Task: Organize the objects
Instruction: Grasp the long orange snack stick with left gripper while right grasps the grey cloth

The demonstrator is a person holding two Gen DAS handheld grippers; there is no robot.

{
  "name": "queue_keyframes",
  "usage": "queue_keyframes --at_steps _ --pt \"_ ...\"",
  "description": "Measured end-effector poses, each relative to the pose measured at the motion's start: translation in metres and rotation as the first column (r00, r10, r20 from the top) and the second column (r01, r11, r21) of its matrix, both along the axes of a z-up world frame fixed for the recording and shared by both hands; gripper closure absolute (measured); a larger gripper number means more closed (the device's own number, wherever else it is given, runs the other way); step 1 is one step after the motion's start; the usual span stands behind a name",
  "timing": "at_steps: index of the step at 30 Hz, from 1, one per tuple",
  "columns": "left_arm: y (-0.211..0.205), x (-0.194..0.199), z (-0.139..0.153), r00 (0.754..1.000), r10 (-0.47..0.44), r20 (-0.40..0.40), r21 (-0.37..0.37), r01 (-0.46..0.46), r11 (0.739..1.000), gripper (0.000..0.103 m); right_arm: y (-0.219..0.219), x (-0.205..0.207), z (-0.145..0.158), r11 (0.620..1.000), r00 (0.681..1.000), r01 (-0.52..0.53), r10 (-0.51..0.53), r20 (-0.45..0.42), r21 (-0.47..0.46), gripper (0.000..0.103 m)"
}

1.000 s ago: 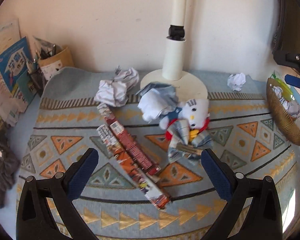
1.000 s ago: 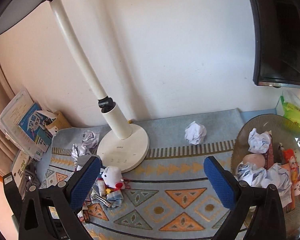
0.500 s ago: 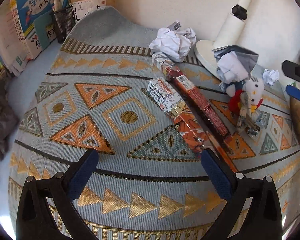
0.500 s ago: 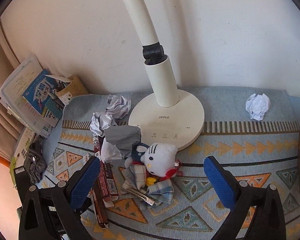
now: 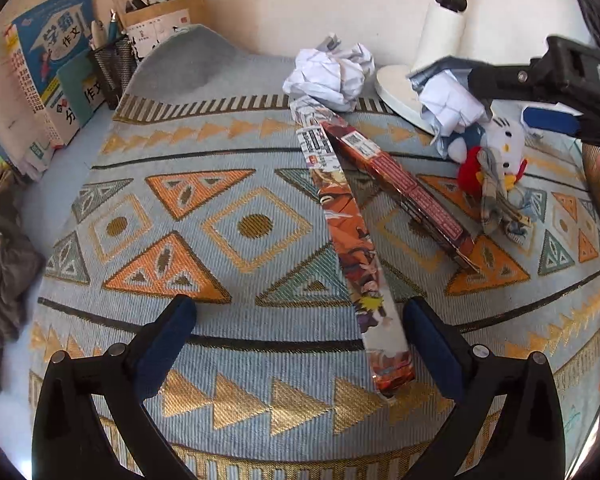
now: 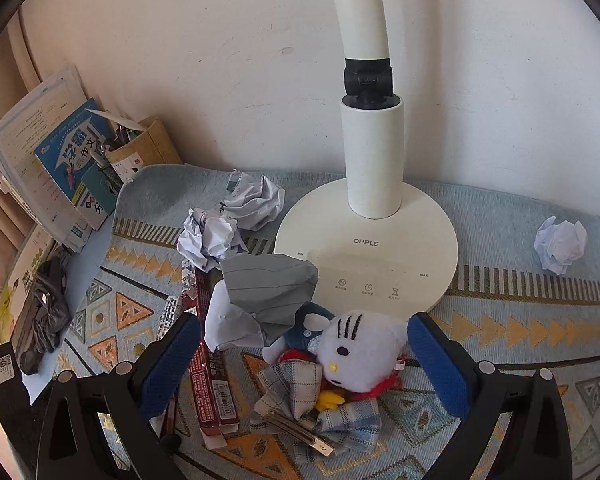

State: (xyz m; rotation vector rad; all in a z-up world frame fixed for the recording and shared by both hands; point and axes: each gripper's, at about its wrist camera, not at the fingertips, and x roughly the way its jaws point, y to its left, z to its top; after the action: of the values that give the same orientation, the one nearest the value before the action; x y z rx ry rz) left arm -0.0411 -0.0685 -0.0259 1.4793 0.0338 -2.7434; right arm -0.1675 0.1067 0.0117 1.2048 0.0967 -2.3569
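A patterned woven mat (image 5: 236,224) covers the desk against a white wall. At its far left corner stand two containers: a black mesh pen cup (image 5: 114,66) holding pens, and a tan cardboard box (image 5: 160,20) also stuffed with pens and papers. Workbooks (image 5: 48,64) lean beside them.

On the mat lie two long, flat printed boxes: an orange cartoon-printed one (image 5: 356,248) running toward the near edge, and a dark red one (image 5: 404,192) angled just beside it, their far ends meeting. Four crumpled paper balls show: two (image 6: 236,220) touching near the lamp base (image 6: 364,248), one (image 6: 256,300) grey and white leaning against the plush, one (image 6: 560,242) alone toward the far right edge. One white plush cat (image 6: 360,352) lies at the front of the lamp base on a checked cloth (image 6: 320,404).

The left gripper (image 5: 300,336) is spread wide, its right finger just beside the orange box's near end, holding nothing. The right gripper (image 6: 304,360) is spread wide around the plush, not visibly touching it.
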Motion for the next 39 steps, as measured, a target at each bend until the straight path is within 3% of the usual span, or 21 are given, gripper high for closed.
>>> queue_keyframes --at_steps 3,6,10,11,12,13,14,16,19,25,31,39 --pt "-0.007 0.005 -0.001 0.999 -0.005 -0.05 -0.001 0.005 1.0 0.0 -0.011 -0.003 -0.006 1.0 0.999 0.021 -0.021 -0.036 0.012 0.0" --pt "-0.006 0.002 0.002 0.999 0.006 -0.048 -0.004 -0.006 1.0 0.0 -0.017 -0.004 -0.007 1.0 0.999 0.025 -0.026 -0.028 -0.018 0.0" --pt "-0.004 -0.002 0.002 0.998 0.033 -0.047 -0.009 -0.033 0.999 0.0 -0.02 -0.003 -0.011 0.999 0.998 0.038 -0.038 -0.051 0.01 0.001" --pt "-0.002 -0.005 0.002 0.999 0.024 -0.048 -0.002 -0.024 1.0 0.002 -0.019 -0.002 -0.011 1.0 0.998 0.02 -0.02 -0.059 -0.002 0.016" --pt "0.002 -0.009 0.002 0.998 0.005 -0.056 0.001 -0.005 1.0 0.008 -0.018 0.0 -0.01 1.0 0.997 0.01 -0.011 -0.071 -0.014 0.045" --pt "0.007 -0.006 0.006 0.995 -0.038 -0.091 -0.006 0.037 0.999 0.053 -0.016 0.001 -0.009 0.998 0.998 -0.012 0.009 -0.059 -0.055 0.056" --pt "0.012 -0.003 0.008 0.993 -0.064 -0.104 -0.024 0.062 0.998 0.09 -0.014 0.001 -0.009 0.997 0.999 -0.014 0.012 -0.04 -0.07 0.055" --pt "0.013 -0.002 0.007 0.992 -0.071 -0.106 -0.05 0.066 0.997 0.09 -0.013 0.005 -0.005 0.997 0.998 -0.02 0.016 -0.056 -0.068 0.055" --pt "-0.007 -0.003 0.009 0.994 -0.028 -0.107 0.078 0.037 0.996 0.09 -0.006 0.012 0.006 0.993 0.997 -0.037 0.029 -0.073 -0.11 0.055" --pt "-0.028 0.008 0.028 0.986 0.079 -0.149 0.181 -0.052 0.982 0.09 0.017 0.02 0.032 0.977 0.995 -0.048 0.027 -0.099 -0.209 0.055" --pt "-0.014 0.006 0.051 0.981 0.059 -0.184 0.205 -0.02 0.979 0.09 0.047 0.026 0.049 0.962 0.993 -0.032 0.0 -0.117 -0.27 0.055" --pt "0.051 0.022 0.075 0.968 0.028 -0.248 0.203 0.024 0.979 0.09 0.095 0.03 0.06 0.944 0.992 -0.003 -0.039 -0.121 -0.33 0.055"
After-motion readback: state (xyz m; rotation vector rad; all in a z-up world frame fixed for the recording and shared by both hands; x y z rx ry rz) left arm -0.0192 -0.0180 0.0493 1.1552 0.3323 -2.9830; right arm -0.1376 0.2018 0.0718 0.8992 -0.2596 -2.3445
